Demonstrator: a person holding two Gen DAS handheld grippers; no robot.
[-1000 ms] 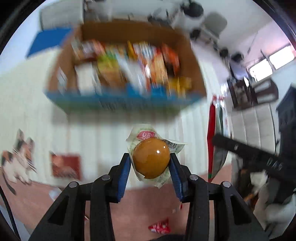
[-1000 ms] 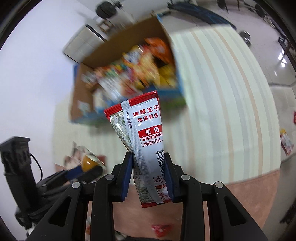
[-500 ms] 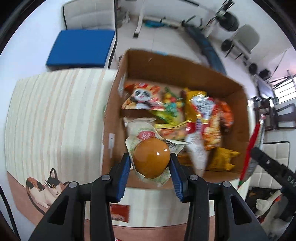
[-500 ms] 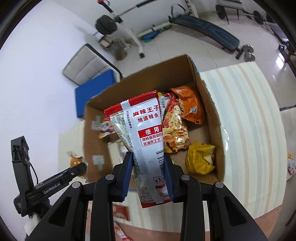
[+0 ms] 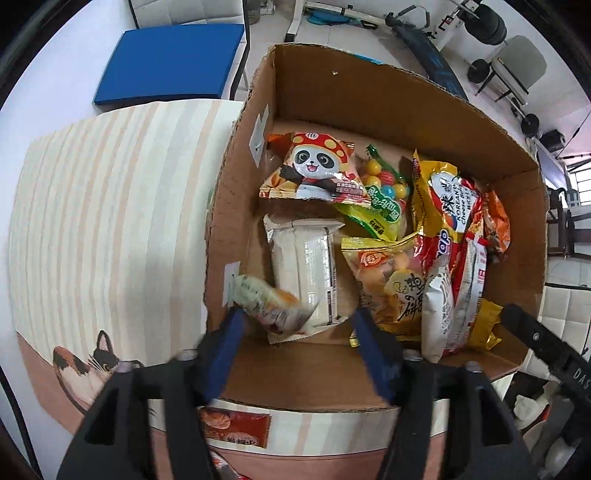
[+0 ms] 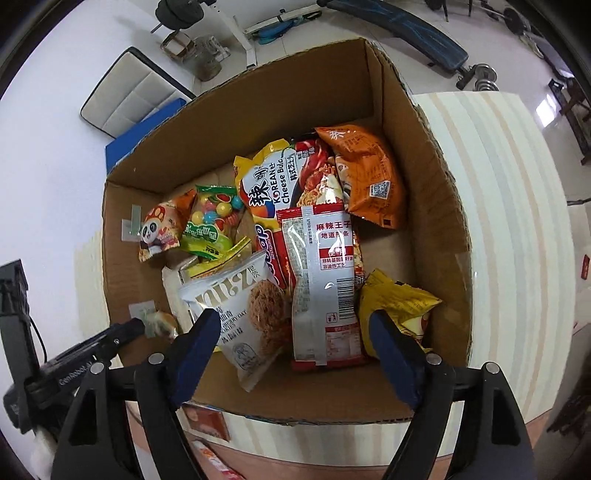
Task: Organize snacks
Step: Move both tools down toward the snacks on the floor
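A cardboard box [image 5: 369,96] [image 6: 424,147] holds several snack packets. My left gripper [image 5: 299,332] is open above the box's near left corner. The wrapped egg packet [image 5: 267,304] lies blurred just ahead of its left finger, free of the pads; it also shows in the right wrist view [image 6: 160,321]. My right gripper [image 6: 291,339] is open above the box's near side. The red and silver spicy strip packet [image 6: 325,288] lies between its fingers on the other packets, untouched.
The box stands on a striped tablecloth [image 5: 110,203] with a cat picture [image 5: 88,362]. A red packet [image 5: 232,424] lies on the cloth before the box. A blue cushion [image 5: 166,62] and gym equipment [image 6: 391,22] are on the floor beyond.
Both grippers have opened over the box. The egg packet has dropped from my left gripper and the spicy strip packet from my right; both are now in the box.
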